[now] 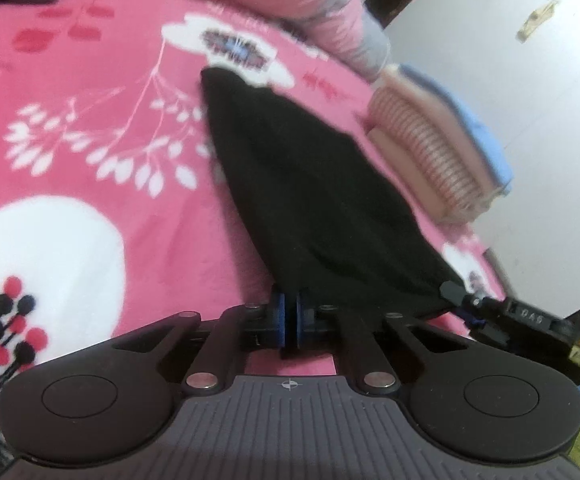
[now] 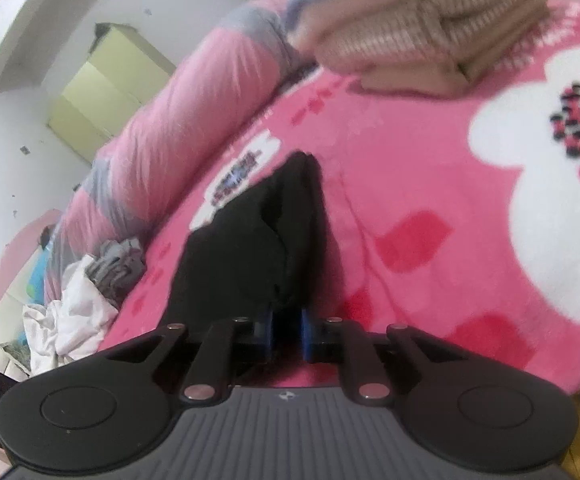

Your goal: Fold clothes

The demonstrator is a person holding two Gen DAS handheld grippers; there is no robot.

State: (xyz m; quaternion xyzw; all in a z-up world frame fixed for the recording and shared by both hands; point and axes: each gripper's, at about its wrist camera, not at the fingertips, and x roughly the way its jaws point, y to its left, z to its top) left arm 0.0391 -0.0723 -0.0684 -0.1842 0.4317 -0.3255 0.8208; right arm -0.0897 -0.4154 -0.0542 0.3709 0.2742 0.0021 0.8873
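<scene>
Left hand-held gripper [image 1: 288, 322] nearest lens, pads pressed together, pinching near edge of black garment [image 1: 290, 184]. Right hand-held gripper [image 2: 285, 334] narrowly parted, pinching other end of same edge. Garment stretched between both, far end resting mid-bed on pink floral blanket [image 1: 89, 80]. Judged: one fold apparently made, more folding and stacking left. Count: one black garment in hand; one folded stack [image 2: 422, 36] at far corner of bed; one unfolded heap [image 2: 77, 312] at bed's side edge; rolled pink quilt [image 2: 177, 120] along far edge.
</scene>
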